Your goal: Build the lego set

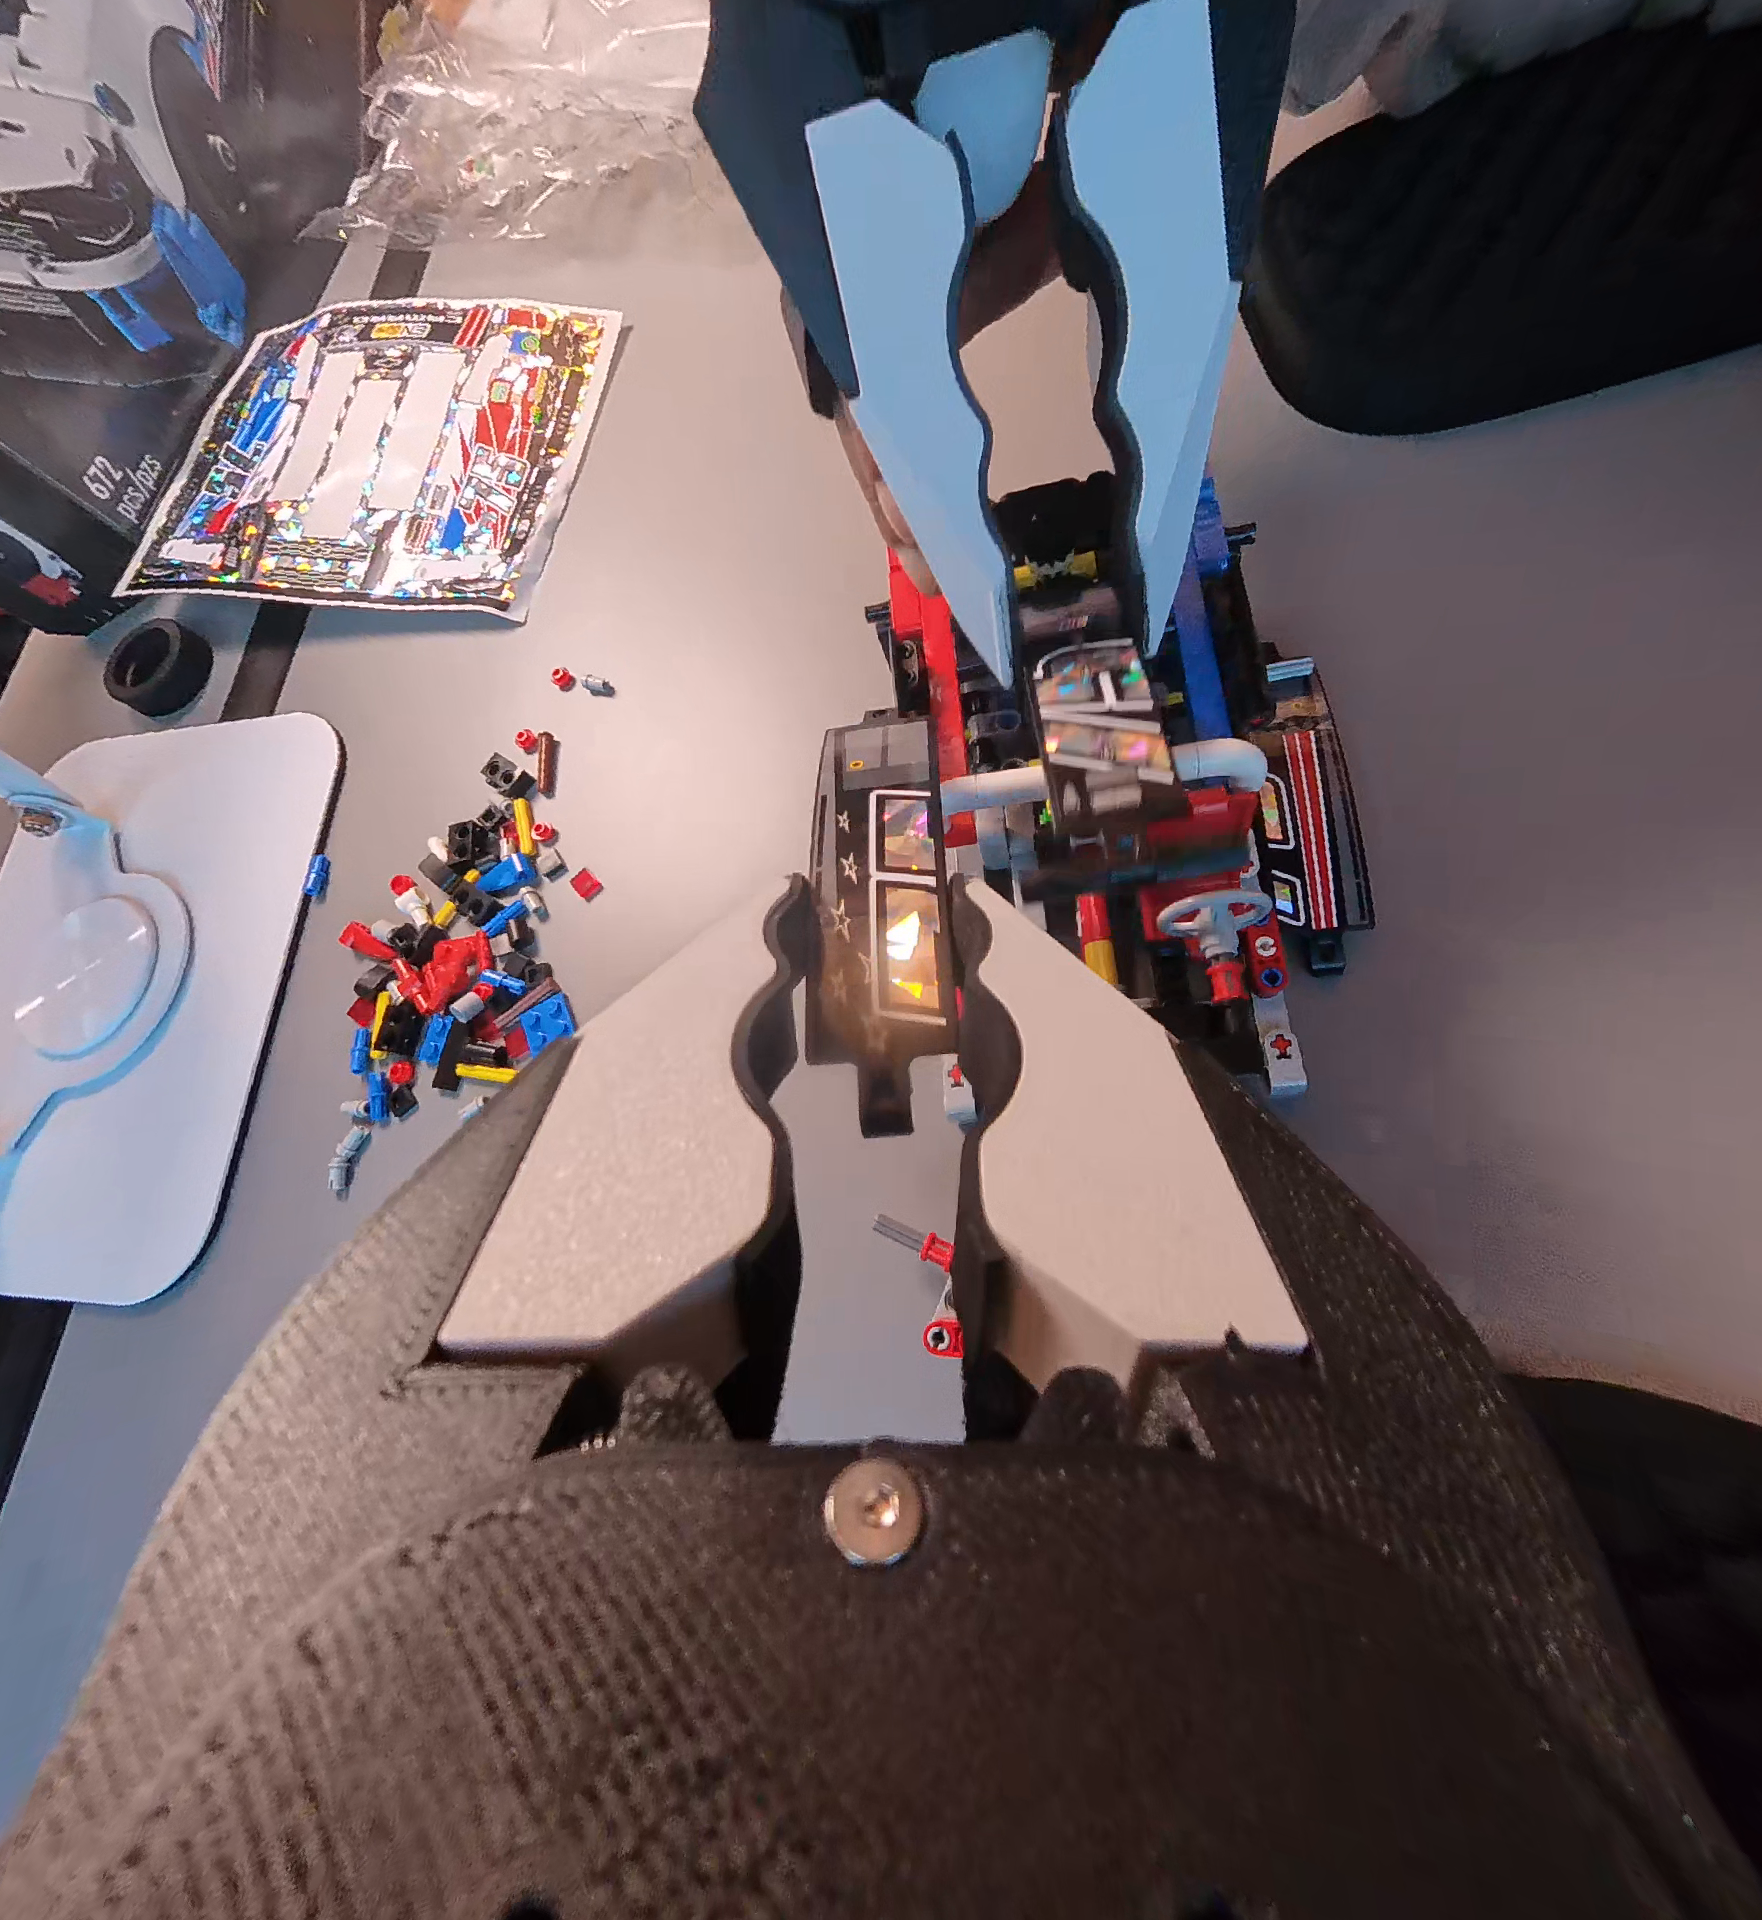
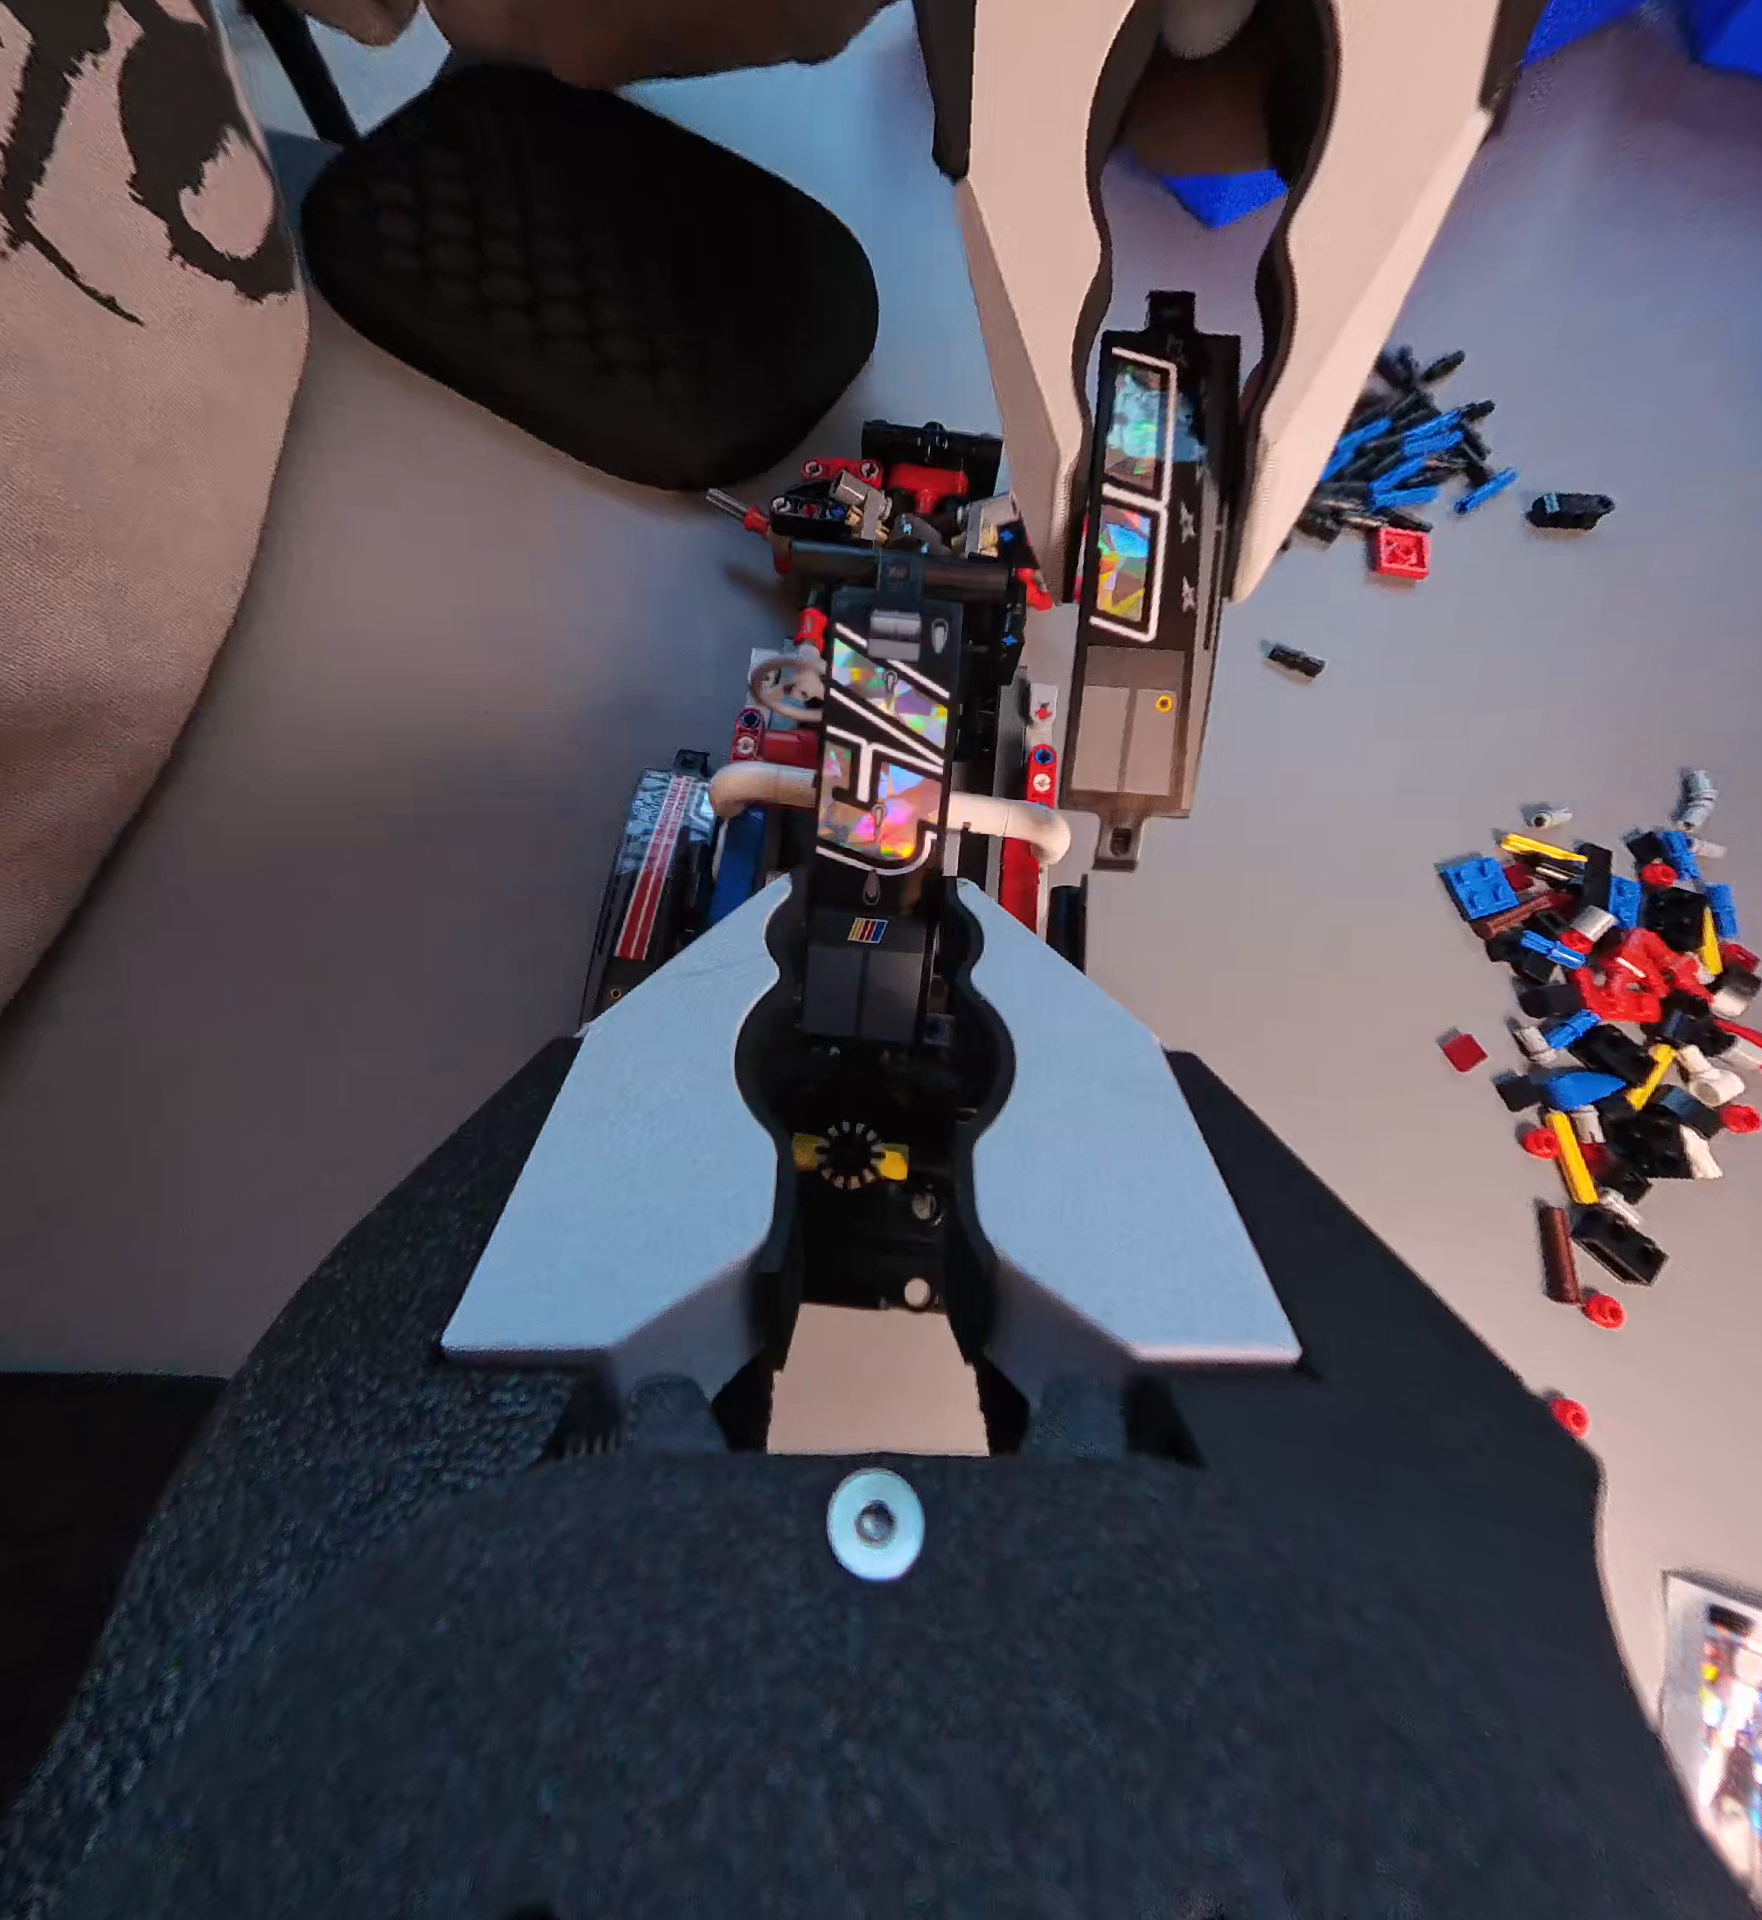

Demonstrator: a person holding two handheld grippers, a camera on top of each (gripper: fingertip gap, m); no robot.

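So the car chassis (image 1: 1116, 810) is roughly half built on the desk (image 1: 711, 644). Left gripper (image 1: 877, 935) pinches a black stickered side panel (image 1: 887, 914) beside it; right gripper (image 2: 872, 914) seems clamped on the roof strip (image 2: 882, 769). Loose-brick pile (image 1: 456, 966) beside the chassis remains.

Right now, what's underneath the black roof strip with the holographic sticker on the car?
Under the black sticker-covered roof strip, a white curved tube crosses the partly built black, red and blue car chassis, with a grey steering wheel nearby. Whatever lies directly beneath the strip is hidden.
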